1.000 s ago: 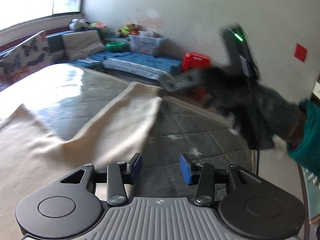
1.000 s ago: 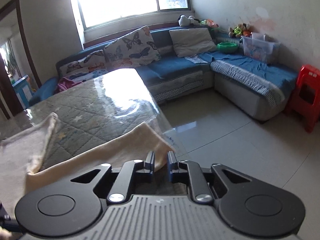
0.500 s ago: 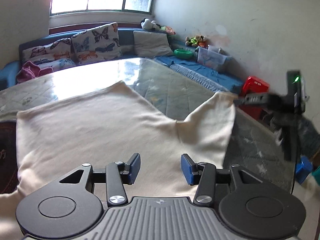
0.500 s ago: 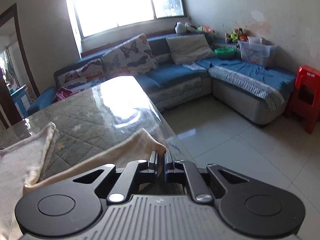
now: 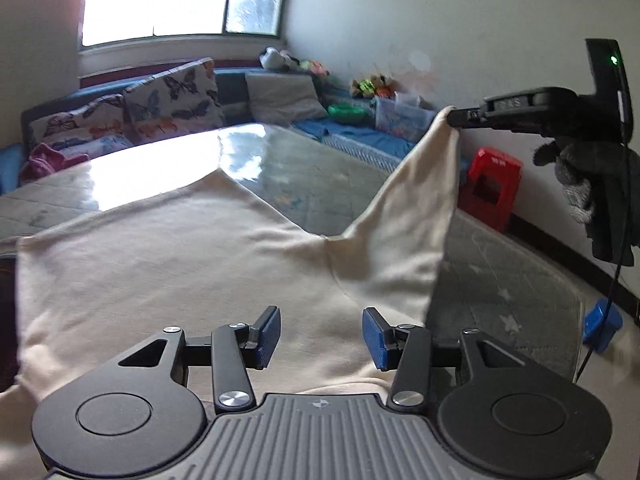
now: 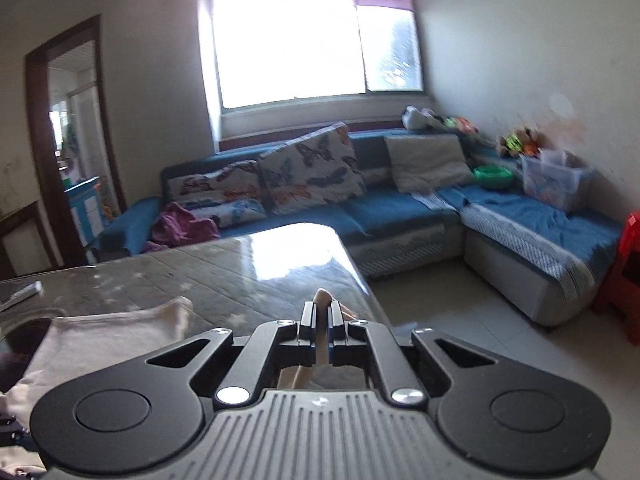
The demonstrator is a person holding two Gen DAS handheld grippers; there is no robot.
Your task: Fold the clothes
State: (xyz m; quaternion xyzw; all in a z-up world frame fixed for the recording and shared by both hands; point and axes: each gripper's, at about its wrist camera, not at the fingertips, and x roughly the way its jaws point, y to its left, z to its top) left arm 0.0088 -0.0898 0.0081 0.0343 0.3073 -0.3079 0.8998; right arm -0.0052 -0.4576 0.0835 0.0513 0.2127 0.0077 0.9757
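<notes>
A cream garment lies spread on the quilted table top. My left gripper hovers over its near part, jaws open with only cloth below them. At the upper right of the left wrist view my right gripper is shut on the tip of one cream corner and holds it above the table, so the cloth rises in a peak. In the right wrist view the pinched cream tip pokes out between the shut right gripper. More of the garment lies at the lower left.
A blue corner sofa with butterfly cushions runs behind the table. A red plastic stool stands by the wall at right. A clear bin and toys sit on the sofa. Tiled floor lies past the table's right edge.
My right gripper closed on the garment's corner and lifted it off the table. My left gripper swung across so that it looks over the spread cloth, jaws unchanged.
</notes>
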